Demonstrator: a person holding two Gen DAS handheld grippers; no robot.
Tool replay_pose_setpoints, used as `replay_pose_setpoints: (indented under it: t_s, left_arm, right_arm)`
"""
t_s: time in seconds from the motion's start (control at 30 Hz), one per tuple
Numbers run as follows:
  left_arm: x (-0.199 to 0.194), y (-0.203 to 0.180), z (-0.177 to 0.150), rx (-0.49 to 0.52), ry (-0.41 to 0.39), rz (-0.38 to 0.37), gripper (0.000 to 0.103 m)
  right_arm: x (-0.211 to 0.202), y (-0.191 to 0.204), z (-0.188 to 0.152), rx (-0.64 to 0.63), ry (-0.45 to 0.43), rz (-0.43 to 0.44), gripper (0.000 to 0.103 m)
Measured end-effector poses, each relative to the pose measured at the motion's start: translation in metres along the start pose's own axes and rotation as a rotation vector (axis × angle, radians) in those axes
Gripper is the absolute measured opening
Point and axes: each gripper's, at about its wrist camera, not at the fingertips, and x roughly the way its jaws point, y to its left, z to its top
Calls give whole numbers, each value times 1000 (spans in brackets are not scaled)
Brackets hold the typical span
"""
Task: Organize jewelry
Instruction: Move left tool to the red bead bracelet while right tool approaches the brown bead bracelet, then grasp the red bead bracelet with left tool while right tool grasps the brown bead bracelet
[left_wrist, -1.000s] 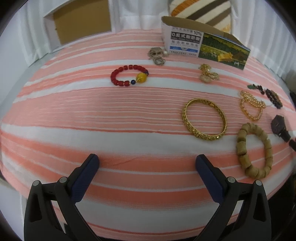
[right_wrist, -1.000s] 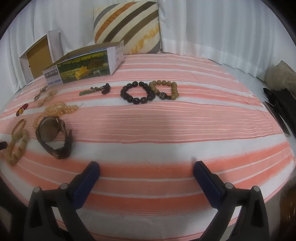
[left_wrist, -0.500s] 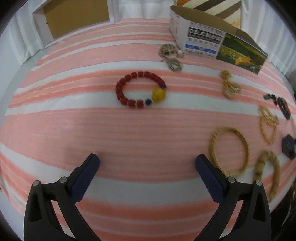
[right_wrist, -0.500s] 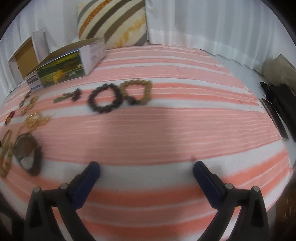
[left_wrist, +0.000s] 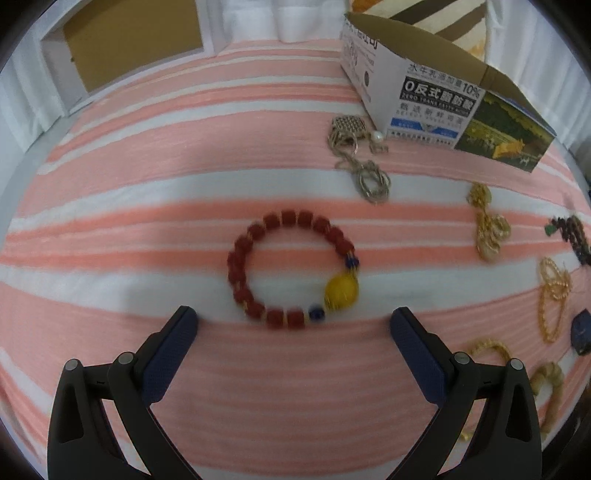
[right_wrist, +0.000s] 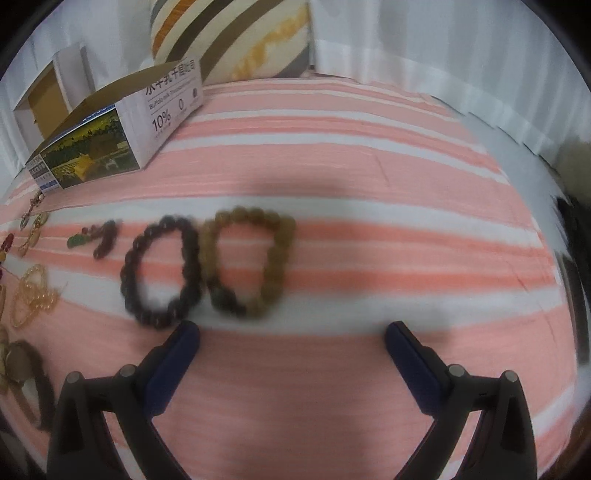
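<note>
A red bead bracelet (left_wrist: 258, 229) with a yellow bead (left_wrist: 341, 290) lies on the pink-and-white striped cloth, just ahead of my open left gripper (left_wrist: 293, 325). In the right wrist view a dark bead bracelet (right_wrist: 162, 273) and an olive-brown bead bracelet (right_wrist: 273, 258) lie side by side, touching, just ahead of my open, empty right gripper (right_wrist: 291, 332). An open printed cardboard box (left_wrist: 436, 107) stands at the back; it also shows in the right wrist view (right_wrist: 122, 136).
Silver chains (left_wrist: 365, 162), gold pieces (left_wrist: 487, 229), a gold chain (left_wrist: 552, 295) and a wooden bracelet (left_wrist: 550, 387) lie right of the left gripper. A watch (right_wrist: 26, 373) lies far left in the right view. A striped pillow (right_wrist: 236, 40) and an open box lid (left_wrist: 122, 44) stand behind.
Both grippers moved forward and lower. The red bracelet now sits right before the left fingers; the dark and olive bracelets now sit right before the right fingers. Both stayed open.
</note>
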Motion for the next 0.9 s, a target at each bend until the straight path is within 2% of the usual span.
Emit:
replay_pose_setpoints:
  t_s: [0.17,0.23,0.3,0.43,0.53,0.57,0.6,0.63,0.67,0.7,0.9]
  left_arm:
    - [7,3,20,28,-11,-14,103]
    - [10,3,25,43,-17,-23,103]
    - [12,3,29,62,-21,-33,103]
    - [14,4,27,95,-35,-53,103]
    - [13,5,28,100,-45,-53,101]
    - [9,5,26,103,-56,-57,91]
    - [3,3,23,111,-73,-64,82]
    - [0,3,18,116,-79,-73,63]
    - [-4,1,16,120,-84,-83,34]
    - [-7,1,14,118,-85,-78,18]
    - [-13,-2,0,70,-96,-79,17]
  right_arm:
    - [9,3,16,-37,-15,23,99]
    - [11,8,24,-62,-23,31,94]
    - [12,12,30,-74,-26,45,82]
    - [12,18,32,-85,-36,55,72]
    - [9,20,29,-88,-52,53,61]
    - [7,20,27,-82,-57,58,49]
    - [4,21,25,-76,-60,57,40]
    - [3,21,24,-68,-59,59,26]
    - [3,20,23,-63,-57,61,23]
    - [1,19,20,-54,-59,65,23]
    - [-14,16,0,-9,-61,90,23]
